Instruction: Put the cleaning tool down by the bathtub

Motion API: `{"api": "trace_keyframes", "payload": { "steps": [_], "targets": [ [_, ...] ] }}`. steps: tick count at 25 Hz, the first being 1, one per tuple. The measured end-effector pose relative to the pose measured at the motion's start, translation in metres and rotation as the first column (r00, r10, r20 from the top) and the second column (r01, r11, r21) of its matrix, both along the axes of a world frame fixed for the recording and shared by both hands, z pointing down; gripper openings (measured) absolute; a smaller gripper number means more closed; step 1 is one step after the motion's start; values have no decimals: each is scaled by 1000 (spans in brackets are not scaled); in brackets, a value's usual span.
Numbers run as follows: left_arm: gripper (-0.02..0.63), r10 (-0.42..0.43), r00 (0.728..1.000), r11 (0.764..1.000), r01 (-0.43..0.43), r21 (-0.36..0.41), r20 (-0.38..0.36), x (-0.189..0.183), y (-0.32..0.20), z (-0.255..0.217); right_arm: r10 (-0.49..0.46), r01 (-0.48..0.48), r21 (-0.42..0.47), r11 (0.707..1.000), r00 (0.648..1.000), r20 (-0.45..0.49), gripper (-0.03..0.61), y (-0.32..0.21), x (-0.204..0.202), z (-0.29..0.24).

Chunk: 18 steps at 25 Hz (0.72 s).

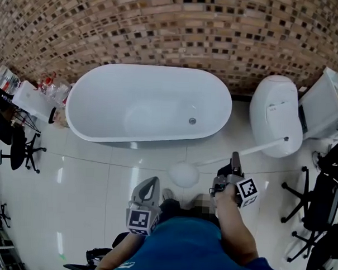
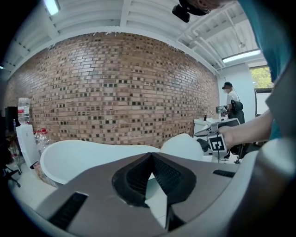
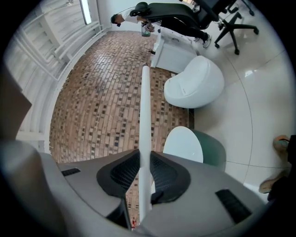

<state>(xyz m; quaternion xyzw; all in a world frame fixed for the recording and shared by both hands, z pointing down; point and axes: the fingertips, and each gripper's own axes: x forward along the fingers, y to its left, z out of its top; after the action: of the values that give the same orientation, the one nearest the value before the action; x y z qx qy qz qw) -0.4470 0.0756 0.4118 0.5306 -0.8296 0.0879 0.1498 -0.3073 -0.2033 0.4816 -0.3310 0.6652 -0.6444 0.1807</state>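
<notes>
**Cleaning tool held over the floor in front of the bathtub**

From the head view we look steeply down on a white oval bathtub set against a brick wall, with a white toilet to its right. The right gripper holds the cleaning tool crosswise. Its thin white handle runs up and right toward the toilet. Its round white head hangs over the glossy white floor, near the tub's front side but apart from it. We cannot tell whether the head touches the floor. The left gripper sits lower and to the left, close to the person's blue shirt. Black office chairs stand at the room's edges.

In the left gripper view, the left gripper has its two fingertips pressed together with nothing between them. Beyond it we see the bathtub, the brick wall, and the tool's white head just beside the right gripper's marker cube.

In the right gripper view, which is rolled sideways, the right gripper is clamped on the white handle, both ribbed pads pressing its sides. The handle crosses the picture from bottom to top. The toilet lies beyond, at the foot of the brick wall.
</notes>
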Motion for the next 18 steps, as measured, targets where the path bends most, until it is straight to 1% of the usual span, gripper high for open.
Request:
{"api": "trace_keyframes", "payload": {
  "steps": [4, 6, 11, 14, 18],
  "targets": [
    [2, 54, 999, 998, -53, -32, 7, -23, 5, 18, 26, -27, -20, 999, 999, -42, 91, 16, -14, 19],
    [1, 68, 998, 997, -67, -21, 13, -43, 7, 19, 43, -45, -26, 999, 998, -52, 91, 24, -27, 24],
    [0, 68, 998, 998, -68, 15, 17, -94, 12, 27, 59, -61, -33, 998, 997, -58, 91, 37, -69, 37],
    [0, 99, 995, 995, -99, 6, 21, -108, 11, 37, 78, -81, -55, 995, 996, -53, 91, 42, -82, 55],
    [0, 115, 993, 993, -115, -11, 4, -115, 7, 57, 89, -96, -101, 990, 994, -69, 91, 44, -95, 85]
  ]
}}
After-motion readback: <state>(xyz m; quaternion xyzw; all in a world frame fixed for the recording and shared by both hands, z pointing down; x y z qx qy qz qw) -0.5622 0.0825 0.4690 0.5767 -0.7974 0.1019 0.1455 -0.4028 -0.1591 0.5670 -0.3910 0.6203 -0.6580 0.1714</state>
